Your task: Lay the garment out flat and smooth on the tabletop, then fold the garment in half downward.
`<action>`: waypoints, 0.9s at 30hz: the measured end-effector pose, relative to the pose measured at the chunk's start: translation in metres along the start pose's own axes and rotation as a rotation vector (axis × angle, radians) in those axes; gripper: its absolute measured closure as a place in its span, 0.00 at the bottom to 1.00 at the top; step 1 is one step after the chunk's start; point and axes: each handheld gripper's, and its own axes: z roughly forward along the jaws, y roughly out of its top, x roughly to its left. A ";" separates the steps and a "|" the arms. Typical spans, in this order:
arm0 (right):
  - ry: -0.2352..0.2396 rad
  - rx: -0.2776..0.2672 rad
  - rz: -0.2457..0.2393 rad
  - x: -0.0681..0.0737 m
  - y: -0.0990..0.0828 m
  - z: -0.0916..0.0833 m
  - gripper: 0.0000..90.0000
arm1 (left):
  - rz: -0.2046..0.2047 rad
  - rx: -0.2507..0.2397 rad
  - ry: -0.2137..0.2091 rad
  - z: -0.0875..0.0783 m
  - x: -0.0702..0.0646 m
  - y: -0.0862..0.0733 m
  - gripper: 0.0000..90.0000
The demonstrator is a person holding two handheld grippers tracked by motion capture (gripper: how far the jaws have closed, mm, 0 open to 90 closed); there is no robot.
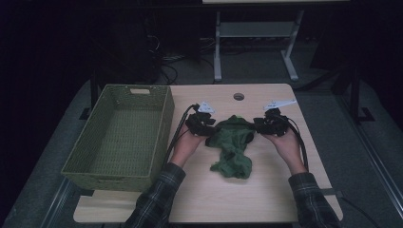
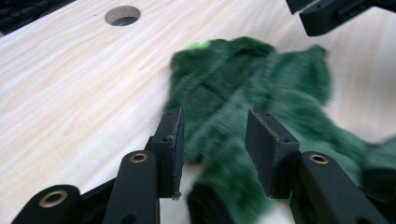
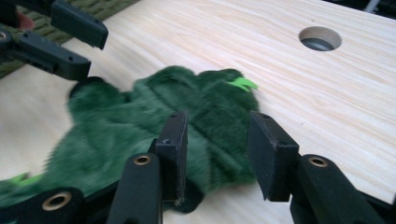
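Note:
A crumpled dark green fuzzy garment (image 1: 231, 145) lies on the wooden table (image 1: 266, 194), between the two hands. My left gripper (image 1: 209, 129) is at its upper left edge, my right gripper (image 1: 259, 126) at its upper right edge. In the left gripper view my left gripper (image 2: 214, 140) stands open, with the green cloth (image 2: 243, 88) lying between and beyond the jaws. In the right gripper view my right gripper (image 3: 217, 144) is also open over the cloth's edge (image 3: 140, 121), which carries a bright green tag (image 3: 243, 84). Neither pair of jaws is closed on the fabric.
A green woven basket (image 1: 164, 126), empty, stands on the left part of the table beside the left hand. A round cable hole (image 1: 238, 96) is near the table's far edge. Desk legs and cables stand on the floor beyond the table.

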 end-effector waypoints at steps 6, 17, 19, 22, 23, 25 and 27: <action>-0.027 0.001 0.015 -0.013 -0.004 0.018 0.66 | -0.015 0.018 -0.004 0.021 0.015 0.000 0.63; -0.030 0.052 0.039 -0.027 -0.017 0.044 0.66 | -0.043 0.053 -0.020 0.049 0.028 -0.012 0.62; -0.034 0.060 0.040 -0.027 -0.018 0.047 0.68 | -0.045 0.054 -0.020 0.051 0.030 -0.012 0.62; -0.038 0.067 0.044 -0.028 -0.019 0.050 0.71 | -0.048 0.061 -0.024 0.054 0.031 -0.013 0.63; -0.041 0.070 0.044 -0.028 -0.019 0.051 0.72 | -0.050 0.062 -0.025 0.055 0.032 -0.013 0.64; -0.043 0.072 0.047 -0.028 -0.020 0.051 0.74 | -0.047 0.069 -0.027 0.058 0.032 -0.012 0.65; -0.040 0.074 0.054 -0.029 -0.020 0.052 0.76 | -0.053 0.074 -0.038 0.061 0.033 -0.013 0.69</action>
